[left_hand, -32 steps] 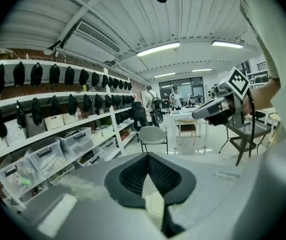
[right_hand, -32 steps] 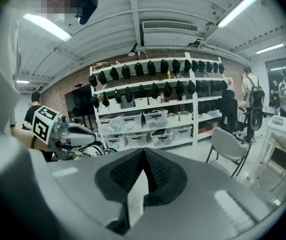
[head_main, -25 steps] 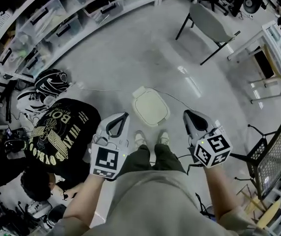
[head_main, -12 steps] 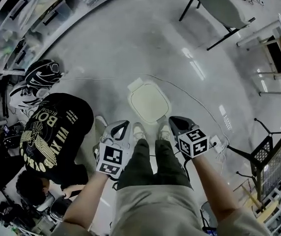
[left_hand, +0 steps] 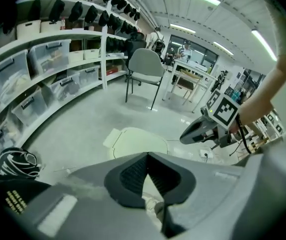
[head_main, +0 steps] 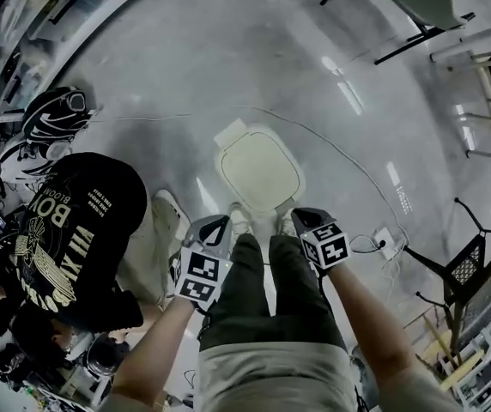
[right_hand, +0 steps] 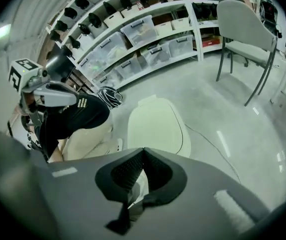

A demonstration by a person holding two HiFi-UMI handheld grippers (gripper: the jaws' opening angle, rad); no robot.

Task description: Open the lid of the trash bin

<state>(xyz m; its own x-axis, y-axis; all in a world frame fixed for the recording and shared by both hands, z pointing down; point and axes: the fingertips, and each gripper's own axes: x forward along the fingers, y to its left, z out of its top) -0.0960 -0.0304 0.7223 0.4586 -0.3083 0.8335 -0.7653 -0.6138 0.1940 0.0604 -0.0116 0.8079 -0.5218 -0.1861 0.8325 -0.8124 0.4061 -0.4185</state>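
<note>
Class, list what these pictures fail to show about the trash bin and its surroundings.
1. Pale cream plastic trash bin: its body and any pedal, head view, covered by its own closed lid.
2. The bin's near edge, left gripper view, hidden behind the grey body of the left gripper.
3. Contents of the clear plastic shelf boxes, right gripper view: too small and blurred.

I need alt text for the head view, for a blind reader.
A closed pale trash bin stands on the floor before the person's shoes. The left gripper and right gripper hang shut over the legs, not touching it.
</note>
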